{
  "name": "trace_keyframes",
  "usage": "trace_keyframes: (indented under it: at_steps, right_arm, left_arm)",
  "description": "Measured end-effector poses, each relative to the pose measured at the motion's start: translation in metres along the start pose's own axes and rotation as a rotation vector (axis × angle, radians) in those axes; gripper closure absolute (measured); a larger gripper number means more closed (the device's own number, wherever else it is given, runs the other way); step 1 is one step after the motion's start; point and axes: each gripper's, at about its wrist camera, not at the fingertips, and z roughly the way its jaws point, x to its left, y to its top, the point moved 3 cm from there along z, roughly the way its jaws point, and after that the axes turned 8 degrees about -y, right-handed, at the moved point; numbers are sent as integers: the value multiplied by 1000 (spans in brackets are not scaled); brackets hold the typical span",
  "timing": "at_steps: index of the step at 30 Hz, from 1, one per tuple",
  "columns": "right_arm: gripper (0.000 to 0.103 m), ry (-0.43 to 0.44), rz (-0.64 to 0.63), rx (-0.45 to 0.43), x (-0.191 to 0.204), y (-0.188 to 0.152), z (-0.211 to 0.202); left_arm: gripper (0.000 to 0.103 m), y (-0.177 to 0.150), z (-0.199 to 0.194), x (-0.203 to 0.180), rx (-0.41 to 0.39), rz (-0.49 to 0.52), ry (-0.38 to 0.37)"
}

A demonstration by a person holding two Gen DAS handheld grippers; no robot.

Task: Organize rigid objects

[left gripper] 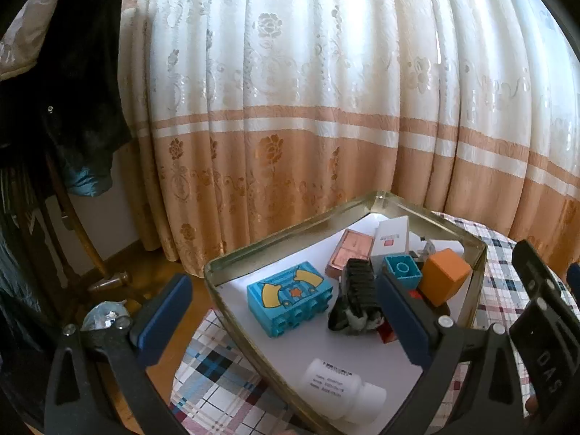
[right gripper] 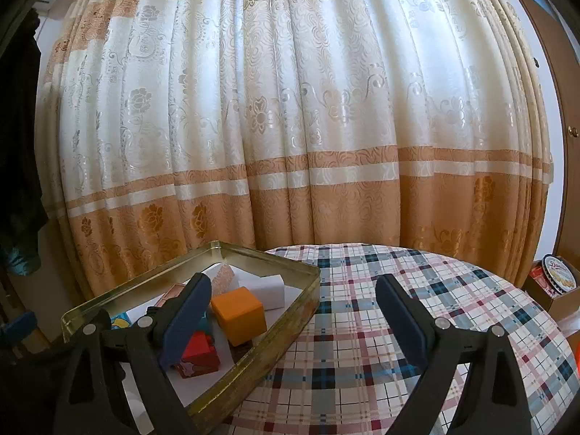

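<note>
1. Both hand-held grippers stand wide apart and grip nothing. In the left wrist view the left hand-held gripper [left gripper: 282, 311] hovers over the metal tin [left gripper: 290, 243] at lower centre; one blue pad sits outside the tin's left wall, the other above the clutter inside.
2. The right hand-held gripper [right gripper: 293, 315] shows in its own view at lower centre, one finger over the tin's [right gripper: 253, 355] inside, the other over bare checked cloth on the worktop [right gripper: 471, 290]. Nothing lies between its pads.
3. Every rigid object in sight already lies in the tin: a blue brick with yellow shapes [left gripper: 288, 295] left of centre, a black ribbed piece [left gripper: 357, 290] beside it, a small blue brick [left gripper: 402, 270], an orange cube [left gripper: 444, 275], a pink compact [left gripper: 349, 250], a white carton [left gripper: 393, 235] at the far corner, and a white bottle [left gripper: 337, 388] lying on its side at the bottom.
4. A red block [right gripper: 199, 357] sits beneath the orange cube [right gripper: 239, 313] in the right wrist view.
5. Judged from this, the gathering step looks about finished; the worktop shows no stray pieces in either view.
6. Any next move probably calls for tidying inside the tin, approaching from above to clear its walls, since the pieces crowd together at the right.
</note>
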Motion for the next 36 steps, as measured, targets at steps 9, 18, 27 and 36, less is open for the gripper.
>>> trace_keyframes:
  at_steps: [9,18,27,36]
  right_arm:
    - [9,1,8,14,0,0,0]
    - [9,19,30,41,-4,2,0]
    - [9,31,103,132,-15,16,-13]
    - [9,29,147,175,-18,32,-25]
  left_arm:
    - [0,-1,3,0,68,-2,0]
    - [0,10,-7,-5,88,69,50]
    - [0,12,-12,-3,99,75,16]
    - [0,20,-16,-4,113,84,8]
